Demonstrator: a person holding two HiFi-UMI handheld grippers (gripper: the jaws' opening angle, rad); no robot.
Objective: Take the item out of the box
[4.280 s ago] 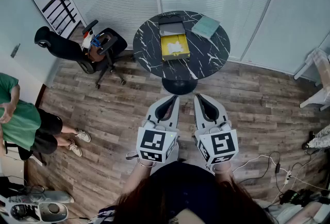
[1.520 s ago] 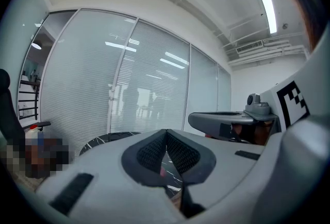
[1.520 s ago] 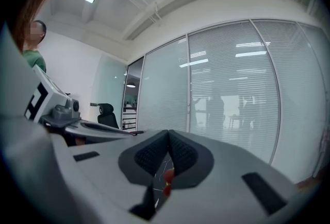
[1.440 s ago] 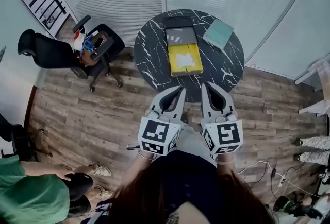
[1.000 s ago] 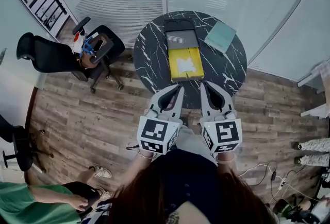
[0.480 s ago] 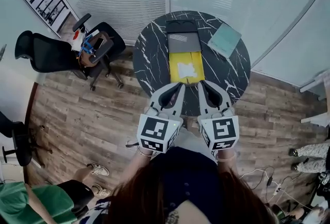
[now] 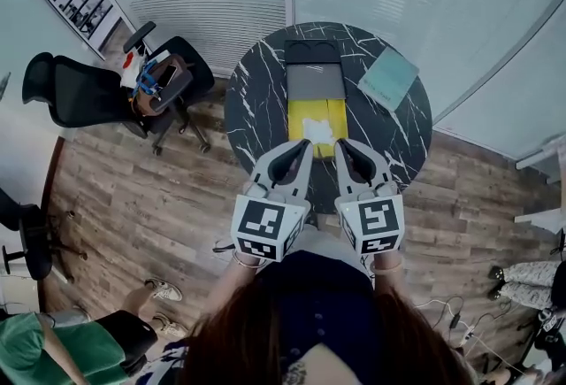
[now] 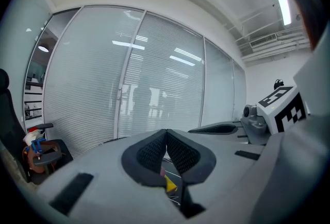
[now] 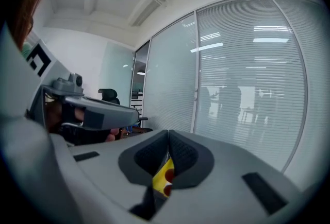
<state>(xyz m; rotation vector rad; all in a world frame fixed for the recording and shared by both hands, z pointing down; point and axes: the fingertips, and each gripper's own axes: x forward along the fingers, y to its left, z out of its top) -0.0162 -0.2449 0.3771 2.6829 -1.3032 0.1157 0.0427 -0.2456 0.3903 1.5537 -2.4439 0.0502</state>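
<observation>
Evidently lining up a reach, the left gripper (image 7: pixel 303 147) and right gripper (image 7: pixel 341 146) hovered side by side, jaws pressed together on nothing, at the near end of the open yellow box (image 7: pixel 305 111) on the round table (image 7: pixel 243 109), where the white item (image 7: pixel 320 130) lay inside.

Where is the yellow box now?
Head view: the yellow box lies centred on the black table, beyond the left gripper and right gripper, teal pad to its right.

A: Any words or numbers to read?
B: None. The 2 marker cubes (image 7: pixel 263 230) bear only black-and-white square patterns; the yellow box (image 7: pixel 317 113) at 12 o'clock shows a white patch, nothing legible.
</observation>
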